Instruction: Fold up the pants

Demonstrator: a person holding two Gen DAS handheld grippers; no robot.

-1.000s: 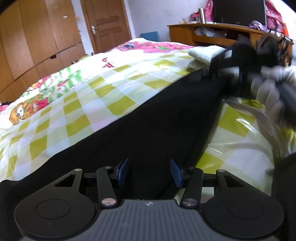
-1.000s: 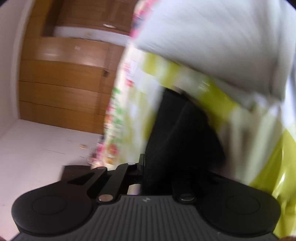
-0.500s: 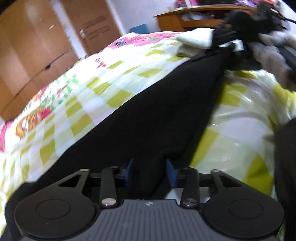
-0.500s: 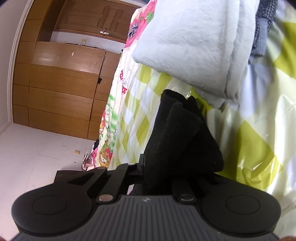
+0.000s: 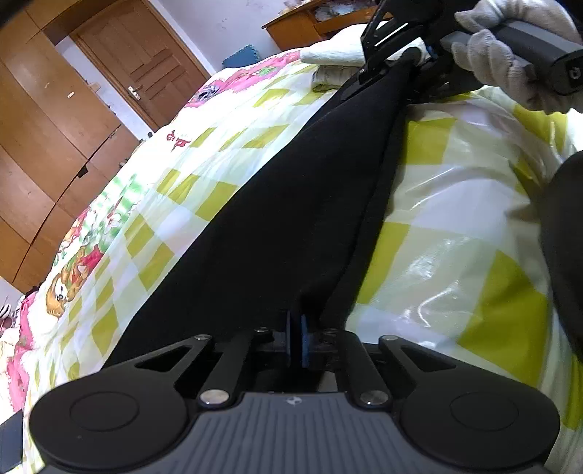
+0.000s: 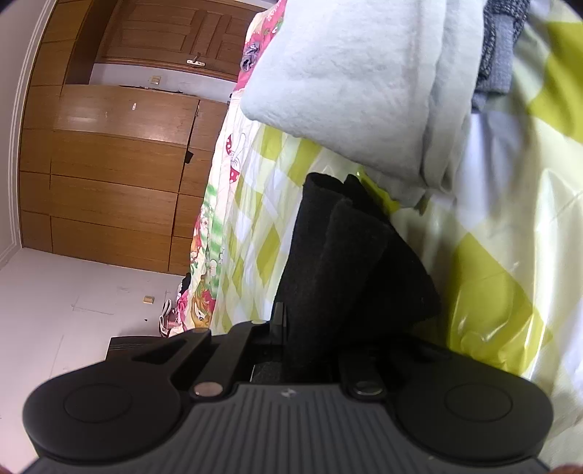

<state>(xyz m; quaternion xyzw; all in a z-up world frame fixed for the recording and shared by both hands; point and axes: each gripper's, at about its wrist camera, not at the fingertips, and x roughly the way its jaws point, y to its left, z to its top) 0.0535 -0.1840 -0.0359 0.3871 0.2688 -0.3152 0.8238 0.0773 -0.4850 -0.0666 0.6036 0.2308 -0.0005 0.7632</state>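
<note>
Black pants (image 5: 306, 189) lie stretched along the bed, from my left gripper up to my right one. My left gripper (image 5: 296, 337) is shut, its blue pads pinching the near edge of the pants. In the left wrist view my right gripper (image 5: 411, 60), held by a white-gloved hand (image 5: 510, 62), grips the far end of the pants. In the right wrist view my right gripper (image 6: 309, 350) is shut on a bunched end of the black pants (image 6: 346, 255), which hides its fingertips.
The bed has a yellow-green checked cover (image 5: 455, 226) with cartoon prints at the left. A folded white cloth (image 6: 357, 80) and a grey garment (image 6: 499, 54) lie just beyond the right gripper. Wooden wardrobes (image 5: 43, 120), a door (image 5: 153, 62) and a desk (image 5: 313, 25) stand behind.
My left gripper has closed from open onto the near edge of the pants. The view has tilted, and the pants are now pulled taut between both grippers.
</note>
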